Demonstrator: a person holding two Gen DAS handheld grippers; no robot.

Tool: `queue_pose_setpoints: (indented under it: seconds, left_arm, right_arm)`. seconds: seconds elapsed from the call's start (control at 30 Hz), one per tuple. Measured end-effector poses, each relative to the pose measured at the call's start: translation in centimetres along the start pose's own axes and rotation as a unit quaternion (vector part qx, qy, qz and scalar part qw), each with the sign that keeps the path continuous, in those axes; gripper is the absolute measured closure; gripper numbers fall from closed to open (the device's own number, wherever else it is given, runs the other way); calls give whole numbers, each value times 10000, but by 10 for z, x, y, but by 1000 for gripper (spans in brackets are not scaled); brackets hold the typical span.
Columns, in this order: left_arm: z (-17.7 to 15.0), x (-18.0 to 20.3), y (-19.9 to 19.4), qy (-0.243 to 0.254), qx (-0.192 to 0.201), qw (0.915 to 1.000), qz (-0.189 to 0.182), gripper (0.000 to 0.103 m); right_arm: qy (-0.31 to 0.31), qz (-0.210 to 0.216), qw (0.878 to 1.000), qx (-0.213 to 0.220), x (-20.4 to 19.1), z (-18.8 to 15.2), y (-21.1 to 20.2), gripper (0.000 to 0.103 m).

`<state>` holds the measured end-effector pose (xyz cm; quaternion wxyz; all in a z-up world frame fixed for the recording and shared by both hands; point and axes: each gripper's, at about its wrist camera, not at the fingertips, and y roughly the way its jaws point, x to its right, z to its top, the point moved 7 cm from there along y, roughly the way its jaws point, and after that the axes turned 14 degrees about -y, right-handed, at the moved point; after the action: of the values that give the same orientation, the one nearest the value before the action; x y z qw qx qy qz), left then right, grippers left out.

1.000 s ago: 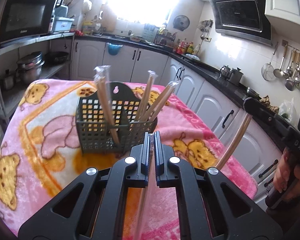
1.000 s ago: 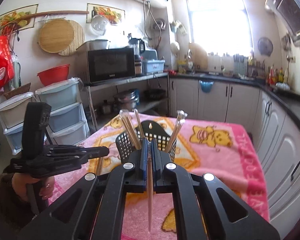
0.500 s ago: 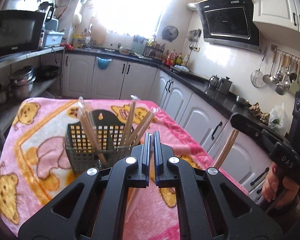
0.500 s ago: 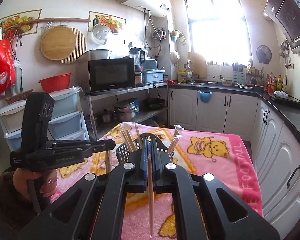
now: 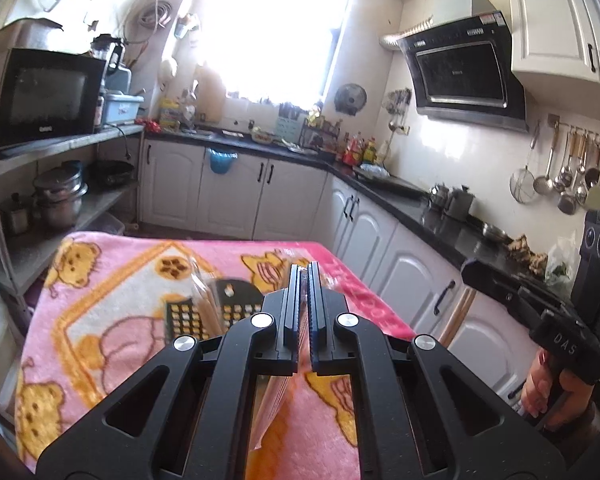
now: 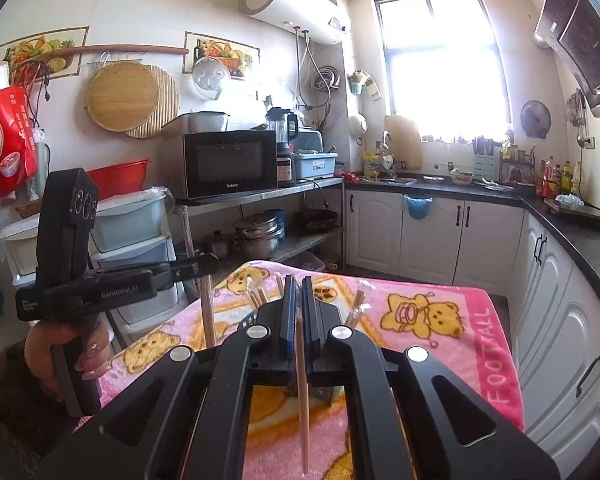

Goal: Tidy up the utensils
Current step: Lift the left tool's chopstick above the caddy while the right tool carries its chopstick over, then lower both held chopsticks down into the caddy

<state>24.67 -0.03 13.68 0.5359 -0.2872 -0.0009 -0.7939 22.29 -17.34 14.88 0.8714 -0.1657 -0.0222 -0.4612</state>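
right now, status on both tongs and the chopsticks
Left tongs shut on wrapped chopsticks. Right tongs shut on bare chopstick. Utensil basket below, partly hidden.

**A Busy Kitchen Around a Pink Blanket**

A pink bear-print blanket covers the desk, with "FOOTBALL" lettering along one edge. A black microwave sits on a metal shelf, with stacked steel pots on the shelf below. A blender stands just beside the microwave. On the wall hang a round wooden board, a red bag and a white water heater. White cabinets run under a dark counter. A range hood hangs near ladles on a rail. The window glares bright.
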Motion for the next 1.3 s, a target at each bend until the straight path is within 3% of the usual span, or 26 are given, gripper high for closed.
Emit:
queue_pose_setpoints:
  seconds: [0.4, 0.7, 1.3]
  left_arm:
    - [66, -13, -18, 16, 764, 9968, 253, 102]
    - [100, -22, -5, 6, 1009, 9941, 405, 102]
    - [117, -47, 57, -176, 919, 9948, 401, 102]
  right_arm:
    - [-7, 2, 9996, 286, 6, 40, 23, 99]
    - [102, -27, 9992, 392, 21, 63, 51, 99]
    - [292, -160, 9989, 315, 47, 81, 108, 99]
